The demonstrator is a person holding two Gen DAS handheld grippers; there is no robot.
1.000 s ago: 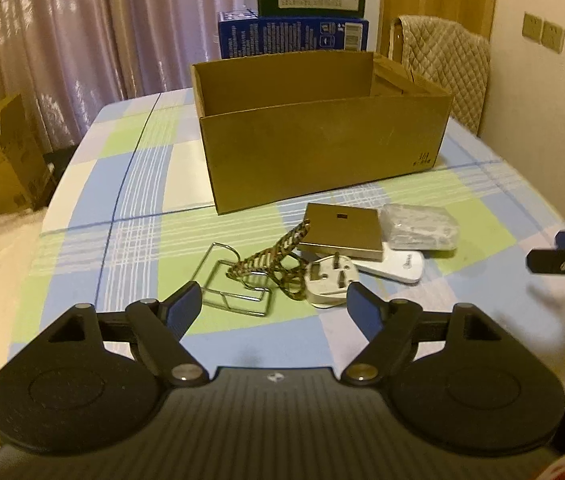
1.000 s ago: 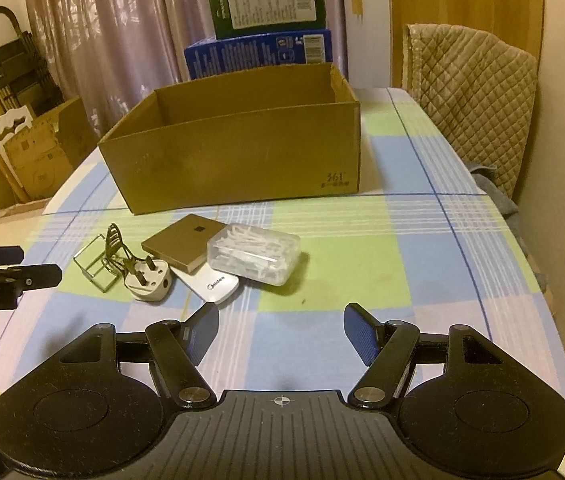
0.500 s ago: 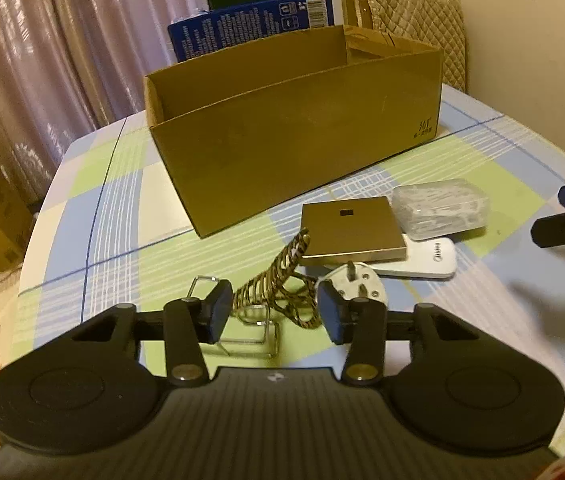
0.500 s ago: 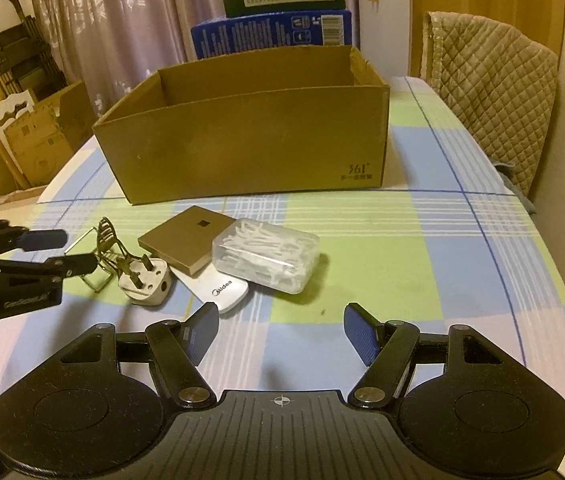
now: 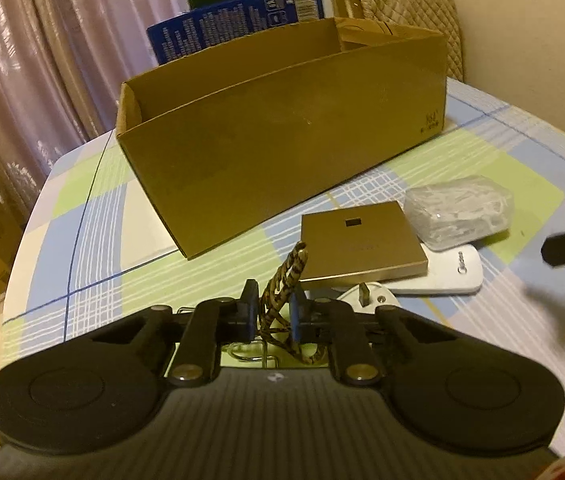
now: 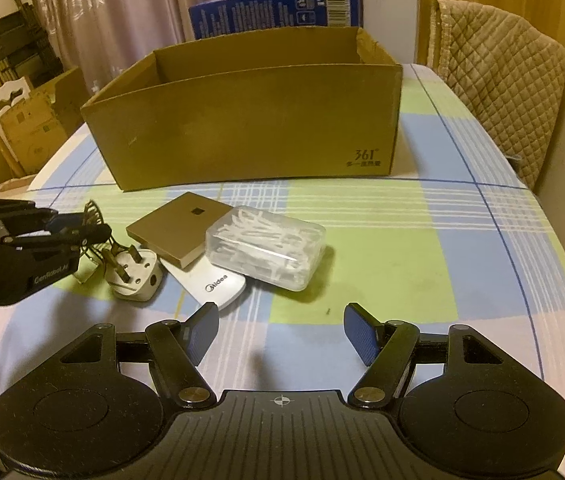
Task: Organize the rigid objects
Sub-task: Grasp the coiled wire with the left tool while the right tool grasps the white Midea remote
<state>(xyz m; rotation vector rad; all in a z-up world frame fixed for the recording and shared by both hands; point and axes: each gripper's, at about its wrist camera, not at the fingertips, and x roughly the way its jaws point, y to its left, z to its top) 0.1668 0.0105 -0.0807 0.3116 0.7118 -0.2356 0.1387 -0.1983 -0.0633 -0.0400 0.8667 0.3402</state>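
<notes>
Left gripper (image 5: 274, 314) jaws clamp the coiled brown wire stand (image 5: 286, 280); lift straight toward the open cardboard box (image 5: 282, 152). Right gripper (image 6: 280, 332) jaws gape, empty.

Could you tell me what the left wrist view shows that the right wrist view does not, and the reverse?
Only the left wrist view shows, close up, the left claw closed around the coiled wire stand.

Only the right wrist view shows the right claw open above the tablecloth, and the printed mark on the cardboard box.

Both show the box, gold square plate, clear plastic case, white remote and white plug.
</notes>
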